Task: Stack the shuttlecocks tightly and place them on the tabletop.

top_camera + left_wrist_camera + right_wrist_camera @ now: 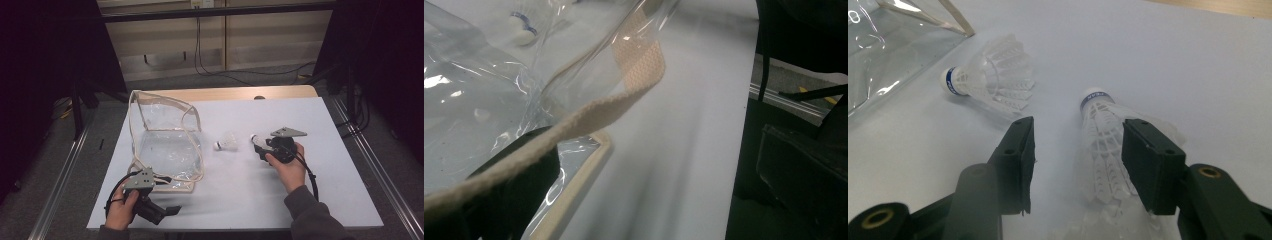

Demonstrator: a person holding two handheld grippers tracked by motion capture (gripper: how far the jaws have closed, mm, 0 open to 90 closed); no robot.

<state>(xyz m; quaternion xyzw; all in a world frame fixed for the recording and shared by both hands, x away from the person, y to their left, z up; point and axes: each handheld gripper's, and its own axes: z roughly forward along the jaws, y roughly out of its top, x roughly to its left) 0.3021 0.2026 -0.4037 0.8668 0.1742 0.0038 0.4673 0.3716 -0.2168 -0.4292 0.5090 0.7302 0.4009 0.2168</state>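
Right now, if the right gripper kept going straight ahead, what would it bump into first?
The right gripper already has one shuttlecock between its jaws. Going on, it would probably reach the clear bag, passing right of the second shuttlecock; depth is unclear.

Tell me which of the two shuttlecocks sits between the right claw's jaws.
The shuttlecock farther from the clear bag: it lies between the right claw jaws. The other shuttlecock lies free on the table, nearer the bag.

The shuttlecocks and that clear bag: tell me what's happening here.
A person works at the table with a gripper in each hand. The right gripper has its jaws around one shuttlecock, one pad touching its skirt, the other apart. A second shuttlecock lies beside the clear bag. The left gripper holds the bag's strap.
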